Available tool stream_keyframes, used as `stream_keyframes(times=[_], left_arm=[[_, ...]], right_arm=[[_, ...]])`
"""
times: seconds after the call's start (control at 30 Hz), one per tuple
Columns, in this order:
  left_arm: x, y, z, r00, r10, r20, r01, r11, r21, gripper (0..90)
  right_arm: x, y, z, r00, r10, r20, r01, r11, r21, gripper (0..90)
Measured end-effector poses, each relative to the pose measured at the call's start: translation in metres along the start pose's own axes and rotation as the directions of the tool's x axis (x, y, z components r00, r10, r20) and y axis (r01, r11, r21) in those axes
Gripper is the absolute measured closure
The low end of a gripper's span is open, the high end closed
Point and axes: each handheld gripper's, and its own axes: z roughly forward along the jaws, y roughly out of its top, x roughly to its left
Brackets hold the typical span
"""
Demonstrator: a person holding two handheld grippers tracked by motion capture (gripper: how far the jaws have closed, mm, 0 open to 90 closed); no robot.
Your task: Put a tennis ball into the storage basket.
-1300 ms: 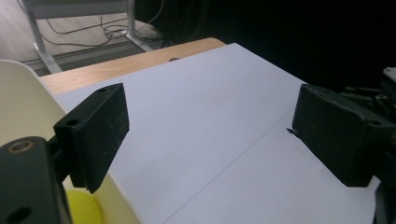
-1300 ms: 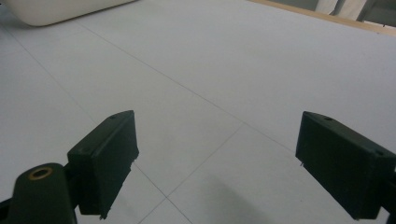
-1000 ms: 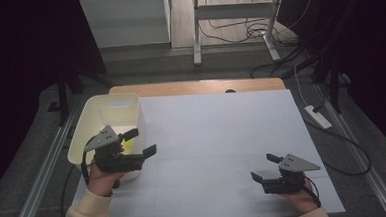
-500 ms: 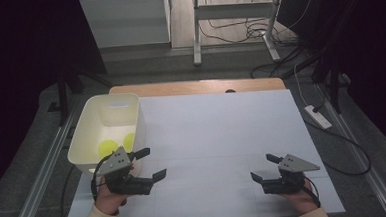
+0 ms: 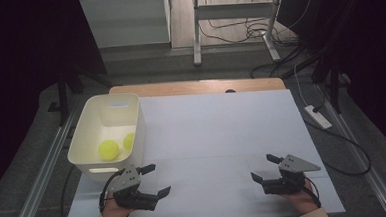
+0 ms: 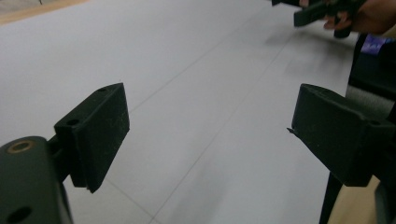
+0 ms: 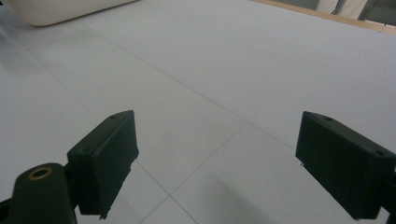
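**A:** Where do your tongs stand?

**B:** Your left gripper (image 5: 154, 179) sits low over the near left of the white table (image 5: 222, 132), just in front of the cream bin (image 5: 85, 149). Its jaws are spread wide with nothing between them; the left gripper view shows bare table surface in the gap. Your right gripper (image 5: 264, 168) hangs over the near right of the table, jaws equally wide and empty, well apart from the left one.

**A:** And the balls?

**B:** Two yellow-green tennis balls (image 5: 108, 149) lie on the floor of the bin, side by side near its front wall. You see the left ball whole. The right one is partly cut off by the bin's right wall, so you cannot tell whether the two touch.

**A:** What else is hard to read?

**B:** Your hands are clipped by the bottom edge of the high view, so you get only a sleeve and knuckles behind each gripper. In the left gripper view the right gripper (image 6: 322, 11) shows far off at the top edge, blurred and cut off, its jaws unreadable there. In the right gripper view only a strip of the bin (image 7: 60, 10) shows at the top left, its inside hidden, so you get no sight of the balls from there.
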Motion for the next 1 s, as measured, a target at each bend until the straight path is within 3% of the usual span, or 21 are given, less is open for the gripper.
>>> stream_keyframes(times=[0.33, 1.0], left_arm=[[0.007, -0.019, 0.007, 0.9992, -0.021, -0.033, 0.022, 0.9996, 0.020, 12.0], [0.012, -0.022, 0.008, 0.9986, -0.030, -0.044, 0.031, 0.9994, 0.012, 11.5]], right_arm=[[-0.001, -0.002, 0.000, 0.9999, -0.003, -0.010, 0.003, 1.000, 0.007, 12.9], [0.000, -0.003, -0.001, 0.9993, -0.015, -0.036, 0.015, 1.000, 0.004, 12.9]])
